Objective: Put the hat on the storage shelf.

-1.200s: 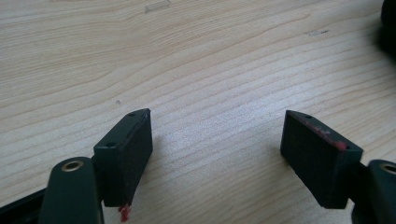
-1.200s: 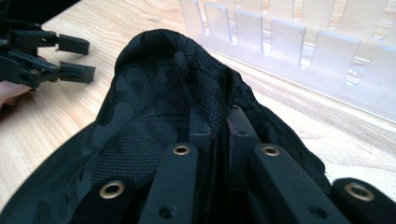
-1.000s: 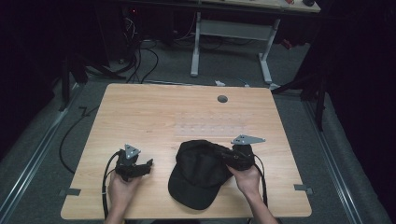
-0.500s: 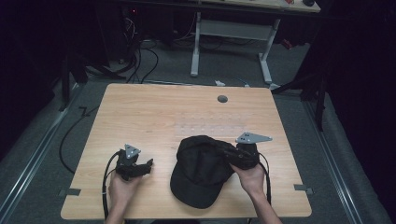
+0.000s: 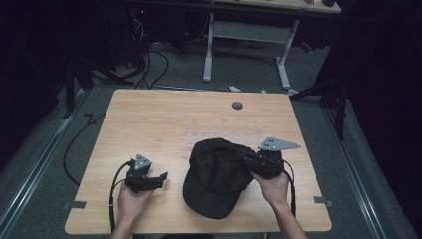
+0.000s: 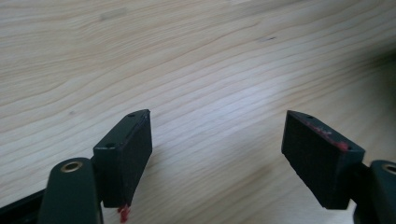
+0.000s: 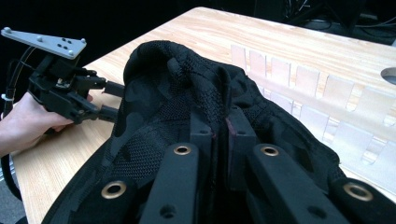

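With my right gripper [image 5: 247, 160] clamped on the crown of the black cap [image 5: 216, 179], I have raised it a little, and the crown has bunched up higher off the wooden table [image 5: 164, 124]. The brim has slid slightly toward my left gripper [image 5: 160, 178].

Left gripper [image 5: 160, 178] low, jaws wide apart, right gripper [image 7: 219, 130] clamped tight
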`<state>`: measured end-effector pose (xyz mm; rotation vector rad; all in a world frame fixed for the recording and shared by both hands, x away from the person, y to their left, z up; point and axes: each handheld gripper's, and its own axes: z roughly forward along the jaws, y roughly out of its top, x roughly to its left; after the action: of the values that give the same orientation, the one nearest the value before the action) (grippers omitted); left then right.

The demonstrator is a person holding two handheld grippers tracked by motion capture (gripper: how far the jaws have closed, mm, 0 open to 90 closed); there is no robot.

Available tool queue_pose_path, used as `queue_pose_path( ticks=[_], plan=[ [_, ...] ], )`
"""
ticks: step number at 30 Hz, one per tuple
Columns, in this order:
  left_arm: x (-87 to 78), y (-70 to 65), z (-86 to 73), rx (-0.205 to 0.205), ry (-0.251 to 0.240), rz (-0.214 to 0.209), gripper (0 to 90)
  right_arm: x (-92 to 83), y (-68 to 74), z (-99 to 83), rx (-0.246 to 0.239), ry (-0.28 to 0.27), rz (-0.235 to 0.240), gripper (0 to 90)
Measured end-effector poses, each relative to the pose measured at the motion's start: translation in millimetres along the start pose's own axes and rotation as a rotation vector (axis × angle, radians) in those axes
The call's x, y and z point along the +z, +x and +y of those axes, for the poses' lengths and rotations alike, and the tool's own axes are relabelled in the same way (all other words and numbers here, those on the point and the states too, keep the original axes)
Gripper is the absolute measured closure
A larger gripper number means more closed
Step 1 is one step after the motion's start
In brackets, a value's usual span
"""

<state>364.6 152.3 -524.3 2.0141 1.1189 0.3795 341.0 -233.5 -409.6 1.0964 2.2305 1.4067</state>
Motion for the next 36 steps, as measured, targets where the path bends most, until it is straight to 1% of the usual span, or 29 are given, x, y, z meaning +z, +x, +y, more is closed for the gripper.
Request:
queue_pose_path(
  ticks=[1,4,6,7,10,14,16,22,24,25,26,27,28,31,36],
  plan=[
    [-4.1,-4.1,3.0,0.012,-0.013,-0.034,24.1,-1.2,-0.6,0.9,-0.002,-0.004,0.002,84.5],
    [-10.8,-10.9,8.6,0.025,-0.036,-0.099,23.4,-2.8,-1.1,2.1,-0.006,-0.007,0.001,84.5],
    [-15.0,-15.3,13.0,0.035,-0.043,-0.15,22.9,-4.1,-1.3,3.1,-0.008,-0.011,0.002,84.5],
    [-16.6,-17.7,15.2,0.04,-0.047,-0.169,22.5,-4.6,-1.7,3.6,-0.013,-0.015,0.002,84.5],
    [-20.8,-24.9,21.8,0.054,-0.054,-0.219,21.1,-6.2,-2.2,5.3,-0.017,-0.02,0.0,84.5],
    [-23.0,-33.5,29.8,0.062,-0.049,-0.301,19.7,-7.6,-3.0,7.4,-0.031,-0.028,0.0,84.5],
    [-23.0,-38.4,33.8,0.074,-0.042,-0.343,19.4,-8.1,-3.3,8.3,-0.036,-0.032,0.005,84.4],
    [-19.8,-51.3,42.5,0.105,-0.006,-0.401,16.9,-5.9,-3.8,8.4,-0.05,-0.031,0.015,84.4],
    [-18.1,-54.1,44.2,0.111,0.004,-0.418,16.7,-4.9,-3.4,8.2,-0.055,-0.031,0.018,84.4],
    [-18.1,-54.1,44.2,0.111,0.004,-0.418,16.5,-4.4,-3.2,8.2,-0.057,-0.033,0.022,84.4],
    [-15.5,-56.7,45.9,0.114,0.017,-0.437,16.2,-3.7,-3.0,8.3,-0.06,-0.037,0.027,84.4],
    [-15.5,-56.7,45.9,0.114,0.017,-0.437,16.1,-3.7,-3.0,8.3,-0.06,-0.037,0.027,84.4],
    [-13.0,-59.0,47.0,0.113,0.024,-0.451,16.0,-3.1,-2.6,8.5,-0.064,-0.044,0.038,84.3],
    [-10.3,-61.4,48.5,0.113,0.037,-0.464,16.0,-2.7,-2.4,8.8,-0.066,-0.056,0.058,84.4],
    [-6.6,-64.3,50.2,0.127,0.053,-0.484,16.1,-2.8,-1.9,9.1,-0.076,-0.074,0.092,84.2]
  ],
)
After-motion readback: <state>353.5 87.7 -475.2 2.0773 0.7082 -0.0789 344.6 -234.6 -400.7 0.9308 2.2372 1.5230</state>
